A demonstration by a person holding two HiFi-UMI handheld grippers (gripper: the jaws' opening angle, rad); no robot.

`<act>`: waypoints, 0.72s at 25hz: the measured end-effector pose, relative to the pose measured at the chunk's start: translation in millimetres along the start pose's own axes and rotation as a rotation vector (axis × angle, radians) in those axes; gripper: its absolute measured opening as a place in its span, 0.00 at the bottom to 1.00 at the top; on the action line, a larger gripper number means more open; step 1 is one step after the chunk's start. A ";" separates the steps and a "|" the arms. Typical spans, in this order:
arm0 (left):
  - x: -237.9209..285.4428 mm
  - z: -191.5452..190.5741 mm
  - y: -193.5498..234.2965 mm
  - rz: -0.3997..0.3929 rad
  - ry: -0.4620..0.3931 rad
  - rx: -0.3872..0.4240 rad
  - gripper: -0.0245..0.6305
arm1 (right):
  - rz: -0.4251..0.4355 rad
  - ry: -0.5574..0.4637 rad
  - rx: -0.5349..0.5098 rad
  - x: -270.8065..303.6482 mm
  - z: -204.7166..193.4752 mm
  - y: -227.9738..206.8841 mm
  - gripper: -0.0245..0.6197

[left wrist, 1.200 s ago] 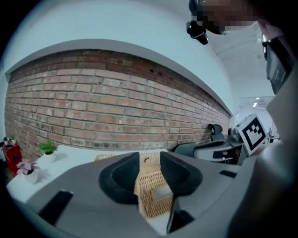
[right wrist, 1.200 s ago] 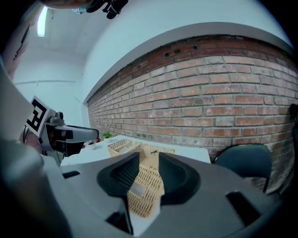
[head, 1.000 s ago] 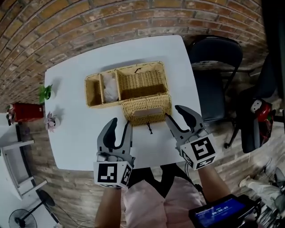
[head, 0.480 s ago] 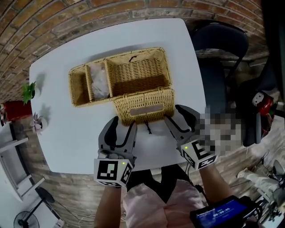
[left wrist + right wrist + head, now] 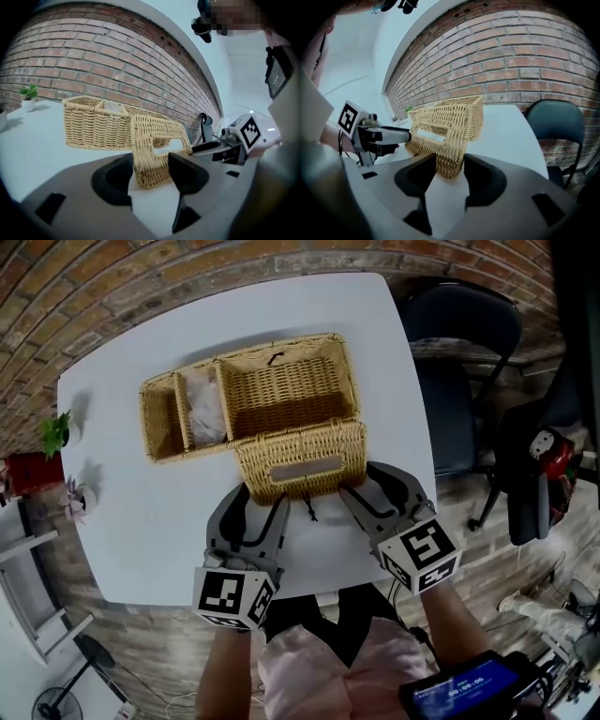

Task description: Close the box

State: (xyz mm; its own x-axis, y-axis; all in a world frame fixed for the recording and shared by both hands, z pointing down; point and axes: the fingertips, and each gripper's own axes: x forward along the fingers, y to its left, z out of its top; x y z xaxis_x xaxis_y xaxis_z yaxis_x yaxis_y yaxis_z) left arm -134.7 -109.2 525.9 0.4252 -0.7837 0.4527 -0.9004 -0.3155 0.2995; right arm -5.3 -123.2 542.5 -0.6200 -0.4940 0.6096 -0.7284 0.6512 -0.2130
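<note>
Brick wall (image 5: 141, 268) runs along the far side of a white table (image 5: 141, 521), seen from above. A dark chair (image 5: 459, 343) stands at the table's right edge.

A long wicker box (image 5: 281, 395) sits on the far half of the table. It has three compartments: a narrow one at the left, a middle one holding something pale and crumpled (image 5: 202, 404), and a large one at the right. The lid (image 5: 300, 460) of that large compartment is open. It hangs off the box's near side, tilted out toward the person, and has a rectangular slot in its middle.

Two hand-held grippers meet the lid's free edge, one at each near corner. The left gripper (image 5: 259, 507) has its jaws spread – they have just been opening – with the lid's left corner between them and a gap beside it. The right gripper (image 5: 367, 486) also has parted jaws that have just been opening, with the lid's right corner between them and no squeeze on it. Each gripper carries a marker cube at its back.

A small green plant (image 5: 54, 432) stands at the table's left edge.
</note>
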 end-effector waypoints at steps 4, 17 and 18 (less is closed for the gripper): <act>-10.2 3.0 -5.8 -0.007 0.008 -0.013 0.41 | 0.029 -0.003 0.021 -11.4 3.2 6.2 0.33; -52.7 45.3 -18.7 0.018 -0.054 0.041 0.41 | 0.268 -0.049 0.324 -52.1 37.1 33.5 0.34; -55.9 52.5 -19.7 0.018 -0.070 0.061 0.41 | 0.282 -0.052 0.350 -53.1 41.2 33.4 0.34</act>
State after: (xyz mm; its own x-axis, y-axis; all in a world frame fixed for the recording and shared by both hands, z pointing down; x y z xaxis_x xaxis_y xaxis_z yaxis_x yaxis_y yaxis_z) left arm -145.6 -87.2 450.6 0.4036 -0.8245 0.3967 -0.9126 -0.3318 0.2389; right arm -8.8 -98.9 471.6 -0.8159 -0.3590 0.4532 -0.5777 0.5353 -0.6162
